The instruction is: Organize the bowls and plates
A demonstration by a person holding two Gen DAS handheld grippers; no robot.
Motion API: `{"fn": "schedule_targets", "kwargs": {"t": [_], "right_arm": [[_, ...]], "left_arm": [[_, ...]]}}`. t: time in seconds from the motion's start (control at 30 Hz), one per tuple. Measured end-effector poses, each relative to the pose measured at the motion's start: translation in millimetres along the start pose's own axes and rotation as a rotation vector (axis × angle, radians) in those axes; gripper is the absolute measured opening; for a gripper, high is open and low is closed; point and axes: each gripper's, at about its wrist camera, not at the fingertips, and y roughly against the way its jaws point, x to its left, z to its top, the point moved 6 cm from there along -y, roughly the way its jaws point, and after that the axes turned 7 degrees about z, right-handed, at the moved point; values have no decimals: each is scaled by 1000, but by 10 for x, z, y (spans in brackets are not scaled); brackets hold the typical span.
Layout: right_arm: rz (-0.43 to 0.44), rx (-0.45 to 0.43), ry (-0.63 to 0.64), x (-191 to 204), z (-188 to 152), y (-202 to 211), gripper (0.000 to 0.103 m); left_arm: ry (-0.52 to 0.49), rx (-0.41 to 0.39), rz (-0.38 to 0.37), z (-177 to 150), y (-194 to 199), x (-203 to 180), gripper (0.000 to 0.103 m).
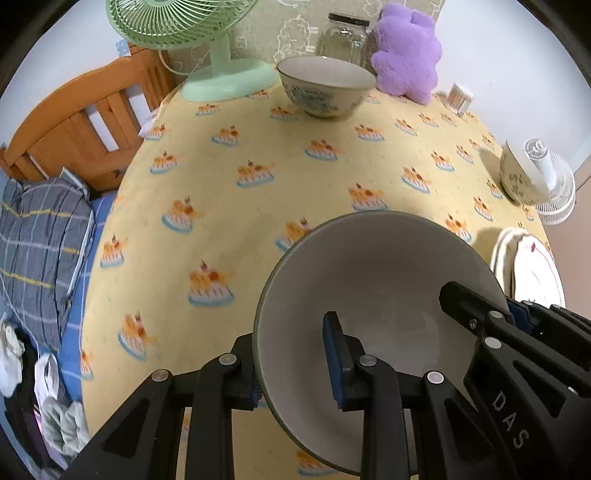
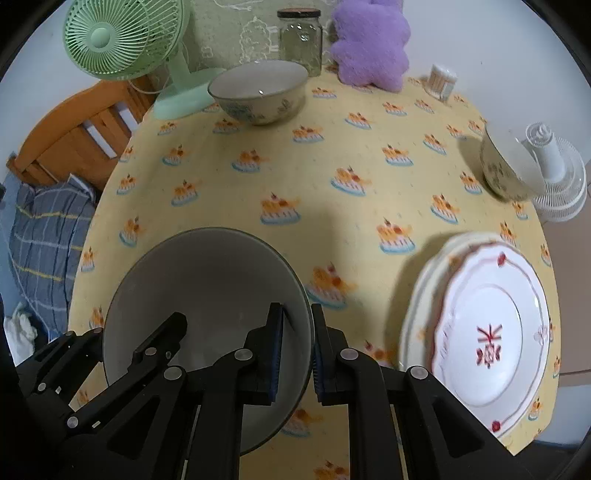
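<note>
The big bowl [image 1: 369, 295] is carried between both grippers over the counter [image 1: 240, 206], nearer the camera than the floral bowl [image 1: 327, 88] that stands by the green fan [image 1: 184, 29]. The left gripper [image 1: 295, 365] is pinched on the bowl's left wall, one finger inside and one outside; the right gripper [image 2: 297, 354] is clamped the same way on the opposite wall, so each holds the bowl's rim edge and nothing else. It looks like glazed ceramic: stiff, fairly heavy for its width, smooth and likely slippery under the pads, and it would chip or crack if dropped or knocked on another dish. Two opposing rim grips suit it, since a single pinch on such a wide wall would let it swing. Whether its base is clear of the cloth is hard to tell from these views. A small bowl [image 2: 506, 170] sits far right of the floral bowl, and the plates [image 2: 487, 332] are stacked near the counter's right edge, well apart from the floral bowl.
</note>
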Motion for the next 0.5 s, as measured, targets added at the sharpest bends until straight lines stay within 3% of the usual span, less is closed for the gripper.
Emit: {"fn": "schedule_targets", "kwargs": {"t": [0.27,0.5], "right_arm": [[14,31,18,-187,-262,60,17],[12,41,24,-348,-340,59,17]], "left_arm": [[38,33,13,-300,43,-226,25],[31,22,18,-353,44,-375,25]]}}
